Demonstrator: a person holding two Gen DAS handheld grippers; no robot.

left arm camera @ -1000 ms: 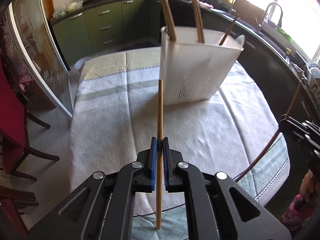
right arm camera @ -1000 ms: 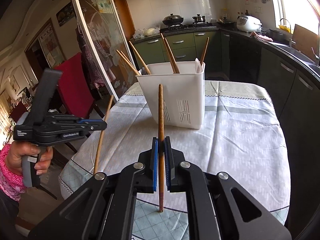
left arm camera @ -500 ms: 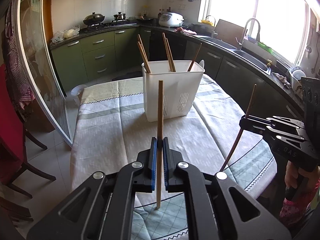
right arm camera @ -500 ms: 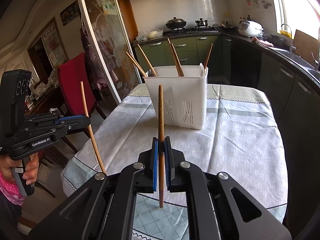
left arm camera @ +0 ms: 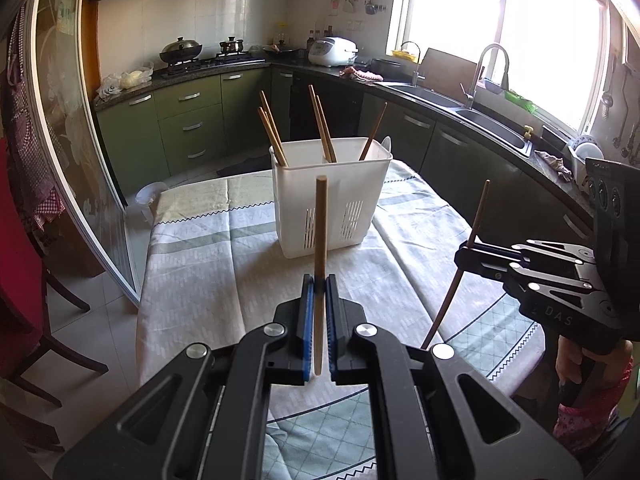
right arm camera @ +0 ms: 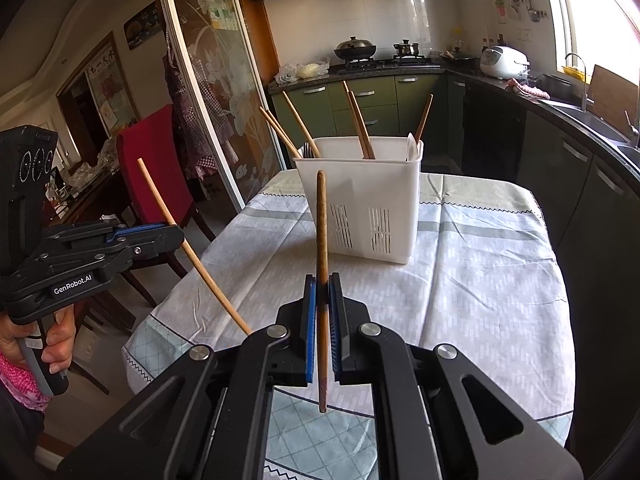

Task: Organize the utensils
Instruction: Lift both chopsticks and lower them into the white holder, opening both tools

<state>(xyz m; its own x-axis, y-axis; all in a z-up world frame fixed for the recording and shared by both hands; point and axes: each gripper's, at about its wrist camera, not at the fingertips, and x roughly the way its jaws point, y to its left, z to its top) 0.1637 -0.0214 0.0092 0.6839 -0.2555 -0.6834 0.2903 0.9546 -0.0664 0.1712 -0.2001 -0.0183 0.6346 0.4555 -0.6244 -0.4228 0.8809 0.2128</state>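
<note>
A white utensil caddy [left arm camera: 331,196] [right arm camera: 366,200] stands on the clothed table with several wooden chopsticks [left arm camera: 322,128] [right arm camera: 358,120] sticking up from it. My left gripper [left arm camera: 319,280] is shut on a light wooden chopstick [left arm camera: 320,216] held upright, well short of the caddy. My right gripper [right arm camera: 322,280] is shut on a darker brown chopstick [right arm camera: 322,216], also upright and short of the caddy. From the left wrist view the right gripper [left arm camera: 464,254] shows at the right with its dark chopstick [left arm camera: 478,216]. In the right wrist view, the left gripper [right arm camera: 176,236] holds its light chopstick [right arm camera: 160,200] at the left.
The table [left arm camera: 200,256] carries a pale green striped cloth. A red chair [right arm camera: 154,168] stands to its left by a glass sliding door [right arm camera: 208,92]. Green cabinets [left arm camera: 192,120], a stove with pots and a sink counter [left arm camera: 460,100] ring the room behind.
My left gripper has pulled back and up from the caddy with its chopstick, so the caddy looks smaller and farther. The right gripper has stayed nearly still with its chopstick.
</note>
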